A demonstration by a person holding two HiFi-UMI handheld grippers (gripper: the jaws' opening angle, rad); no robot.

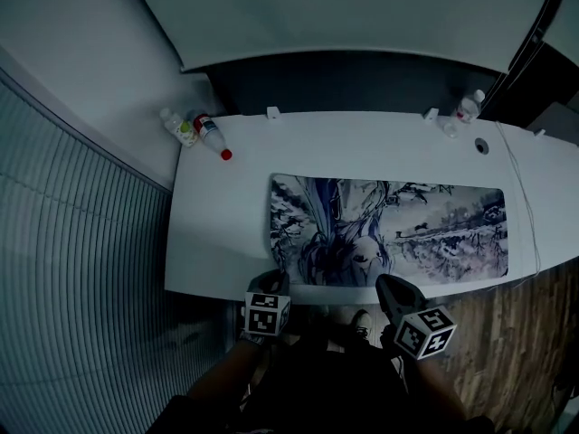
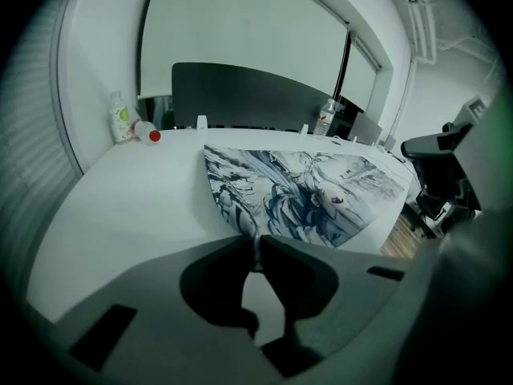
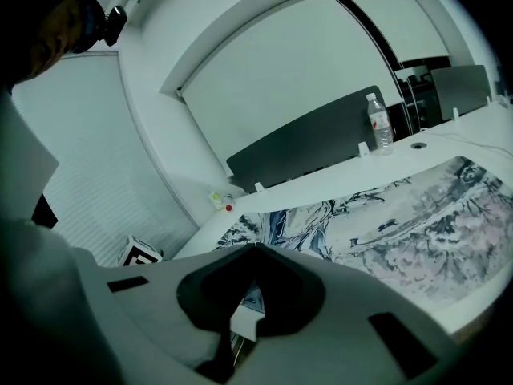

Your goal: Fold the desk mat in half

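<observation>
Currently: desk mat (image 1: 389,229) lies printed side up on the white bench (image 1: 222,233) (long edge along the front). Your left gripper (image 1: 275,280) has its jaws pinching the near-left corner; your right gripper (image 1: 388,285) has its jaws closed on the near edge, mid-length.

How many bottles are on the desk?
3. A green-label bottle and a red-capped bottle sit at the far left corner of the desk; a clear bottle stands far right. None appears hidden.
</observation>
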